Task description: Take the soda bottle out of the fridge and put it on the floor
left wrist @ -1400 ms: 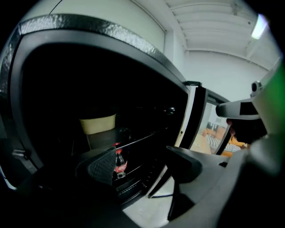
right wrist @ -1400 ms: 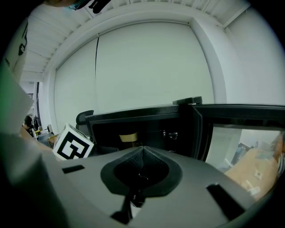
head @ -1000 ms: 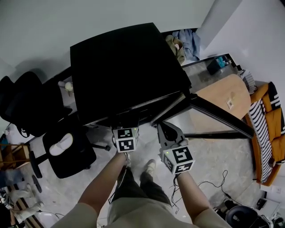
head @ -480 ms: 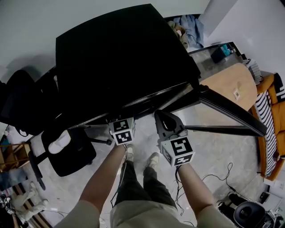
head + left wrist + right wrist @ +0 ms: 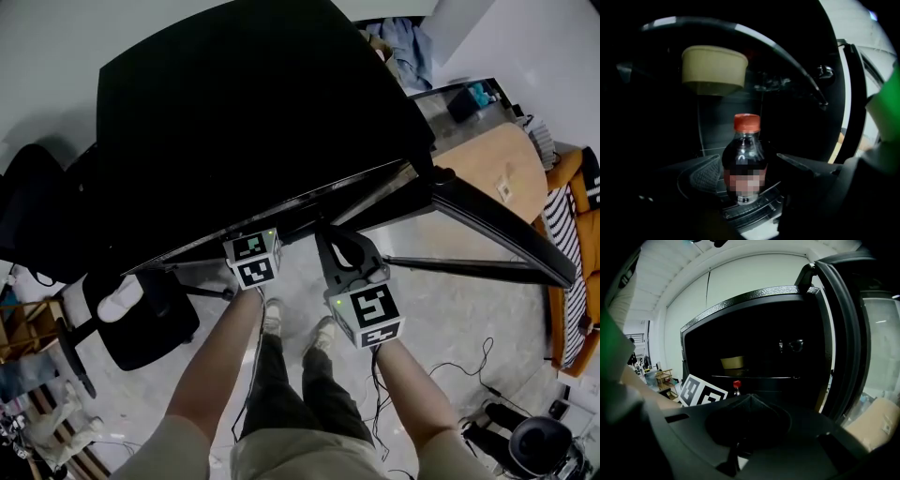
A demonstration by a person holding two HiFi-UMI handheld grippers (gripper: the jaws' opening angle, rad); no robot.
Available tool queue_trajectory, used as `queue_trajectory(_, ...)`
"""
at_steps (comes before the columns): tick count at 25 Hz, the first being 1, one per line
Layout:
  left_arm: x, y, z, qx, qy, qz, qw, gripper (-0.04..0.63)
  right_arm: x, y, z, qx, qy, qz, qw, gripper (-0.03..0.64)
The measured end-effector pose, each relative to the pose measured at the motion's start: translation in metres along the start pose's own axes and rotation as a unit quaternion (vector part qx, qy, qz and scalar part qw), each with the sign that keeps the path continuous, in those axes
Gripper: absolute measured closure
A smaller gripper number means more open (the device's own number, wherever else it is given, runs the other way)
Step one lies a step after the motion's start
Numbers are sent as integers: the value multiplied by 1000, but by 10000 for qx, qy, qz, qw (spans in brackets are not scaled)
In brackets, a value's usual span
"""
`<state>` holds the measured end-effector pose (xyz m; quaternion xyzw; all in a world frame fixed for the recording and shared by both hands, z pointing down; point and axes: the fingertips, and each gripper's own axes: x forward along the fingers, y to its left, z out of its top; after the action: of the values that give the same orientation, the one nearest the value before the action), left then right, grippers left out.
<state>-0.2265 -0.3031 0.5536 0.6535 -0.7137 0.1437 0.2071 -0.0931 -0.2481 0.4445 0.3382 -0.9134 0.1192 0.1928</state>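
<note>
A dark soda bottle (image 5: 744, 161) with a red cap stands upright on a low shelf inside the black fridge (image 5: 244, 122). My left gripper (image 5: 749, 160) reaches into the fridge and is open, one jaw on each side of the bottle with a small gap to it. In the head view only its marker cube (image 5: 253, 260) shows, under the fridge's front edge. My right gripper (image 5: 324, 239) hangs in front of the fridge, shut on nothing. From the right gripper view the bottle's cap (image 5: 736, 384) peeks over the closed jaws.
The fridge door (image 5: 497, 225) stands open to the right. A tan bowl (image 5: 714, 68) sits on the shelf above the bottle. A black office chair (image 5: 141, 319) is at the left, a wooden table (image 5: 487, 169) at the right, cables (image 5: 469, 366) on the floor.
The person has stepped closer to the fridge. The left gripper has gone forward under the fridge's front edge; the right gripper has moved forward a little and stays shut.
</note>
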Motion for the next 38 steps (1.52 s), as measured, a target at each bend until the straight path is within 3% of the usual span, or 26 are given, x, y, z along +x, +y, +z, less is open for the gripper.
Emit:
queue_trajectory(4, 7, 7, -4, 9, 54, -11, 10000, 245, -2, -3, -7, -17, 43, -21, 10000, 620)
queue_trajectory(8, 10, 10, -7, 283, 76, -31, 9996, 245, -4, -5, -22, 75, 190, -55, 9998, 620)
queue_trajectory(12, 13, 8, -7, 285, 69, -166, 9994, 252, -5, -2, -34, 126, 313, -45, 9994, 620)
queue_trajectory(14, 13, 5, -7, 292, 84, -234, 9993, 296, -5, -2, -38, 145, 329, -57, 9993, 620)
queue_trajectory(23, -2, -3, -16, 434, 257, -653, 9966, 299, -15, -3, -41, 264, 368, -197, 9988, 620)
queue_trajectory(27, -19, -12, -26, 718, 356, -864, 9930, 299, -25, -4, -35, 268, 264, -288, 9989, 620)
queue_trajectory(32, -46, -26, -39, 729, 606, -1152, 9888, 299, -43, -4, -32, 268, 266, -369, 9986, 620)
queue_trajectory(38, -89, -52, -32, 1010, 753, -1593, 9792, 299, -76, -1, -28, 511, 244, -491, 9972, 620)
